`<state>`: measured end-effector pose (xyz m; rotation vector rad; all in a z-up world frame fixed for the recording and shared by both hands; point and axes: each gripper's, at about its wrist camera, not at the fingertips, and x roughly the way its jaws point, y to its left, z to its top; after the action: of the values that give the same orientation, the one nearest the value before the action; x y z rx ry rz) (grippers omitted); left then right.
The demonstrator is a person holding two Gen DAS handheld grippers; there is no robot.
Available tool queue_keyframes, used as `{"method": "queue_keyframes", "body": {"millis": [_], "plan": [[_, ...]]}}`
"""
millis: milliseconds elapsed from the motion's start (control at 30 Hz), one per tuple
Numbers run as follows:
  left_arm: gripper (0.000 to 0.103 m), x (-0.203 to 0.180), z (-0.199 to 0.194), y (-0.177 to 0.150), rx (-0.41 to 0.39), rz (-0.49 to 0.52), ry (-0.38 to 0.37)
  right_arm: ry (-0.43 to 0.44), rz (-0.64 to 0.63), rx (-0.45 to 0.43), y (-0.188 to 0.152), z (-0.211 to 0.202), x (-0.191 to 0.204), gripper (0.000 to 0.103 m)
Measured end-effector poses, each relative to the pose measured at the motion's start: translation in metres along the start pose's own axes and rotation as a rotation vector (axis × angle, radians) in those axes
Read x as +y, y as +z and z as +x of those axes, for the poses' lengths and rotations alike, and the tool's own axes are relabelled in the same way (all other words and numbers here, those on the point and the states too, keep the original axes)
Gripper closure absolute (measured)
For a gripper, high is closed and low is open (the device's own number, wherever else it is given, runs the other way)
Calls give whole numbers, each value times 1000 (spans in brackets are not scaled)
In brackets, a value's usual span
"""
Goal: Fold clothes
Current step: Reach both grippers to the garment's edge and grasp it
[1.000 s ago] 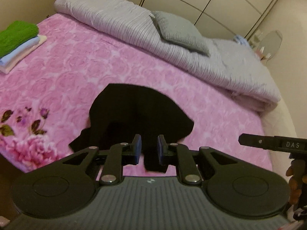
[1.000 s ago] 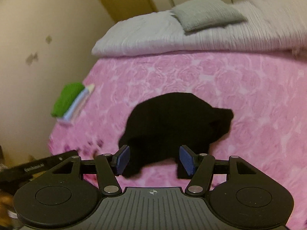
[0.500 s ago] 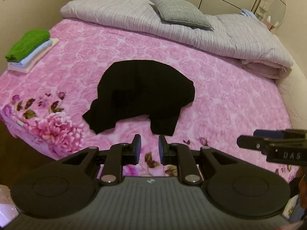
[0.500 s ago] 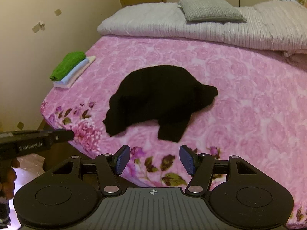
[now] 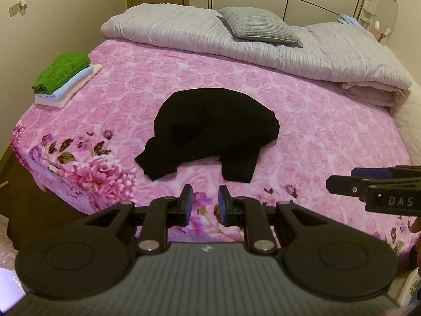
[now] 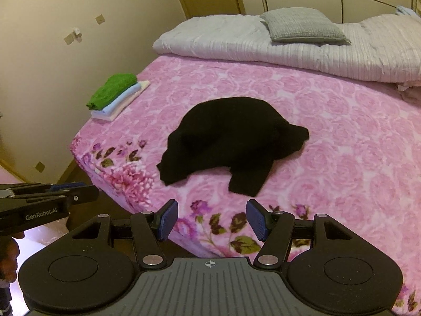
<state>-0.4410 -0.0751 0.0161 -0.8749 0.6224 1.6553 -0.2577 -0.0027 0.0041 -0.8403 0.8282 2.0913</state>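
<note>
A crumpled black garment lies in a heap on the pink floral bedcover, two ends trailing toward the front edge. My left gripper hovers in front of it, over the bed's front edge, its jaws a narrow gap apart with nothing between them. My right gripper hangs at about the same distance, wide open and empty. Each gripper shows in the other's view: the right gripper at the right edge, the left gripper at the left edge, off the bed's corner.
A stack of folded clothes, green on top, sits at the bed's left edge. A rolled grey duvet with a grey pillow lies along the far side. Wardrobe doors stand behind; a wall is on the left.
Both grippers have pulled back from the black garment, which was right at their fingertips and now lies well ahead. The left jaws have parted slightly; the right jaws kept their width.
</note>
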Motion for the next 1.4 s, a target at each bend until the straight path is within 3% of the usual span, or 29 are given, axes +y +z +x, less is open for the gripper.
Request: {"method": "queue_keyframes", "body": {"millis": [333, 567, 967, 1200, 1300, 1400], "plan": [[86, 8, 30, 19, 25, 23, -21, -26, 40, -16, 9, 7, -11, 42], [84, 23, 70, 54, 48, 76, -69, -66, 61, -13, 41, 35, -14, 42], [78, 123, 175, 136, 149, 159, -183, -149, 238, 44, 109, 131, -9, 42], [73, 172, 237, 134, 284, 173, -297, -198, 421, 152, 94, 179, -15, 42], [73, 182, 265, 120, 337, 123, -321, -199, 476, 184, 77, 191, -25, 42], [72, 185, 289, 105, 340, 39, -319, -188, 511, 219, 57, 203, -46, 42]]}}
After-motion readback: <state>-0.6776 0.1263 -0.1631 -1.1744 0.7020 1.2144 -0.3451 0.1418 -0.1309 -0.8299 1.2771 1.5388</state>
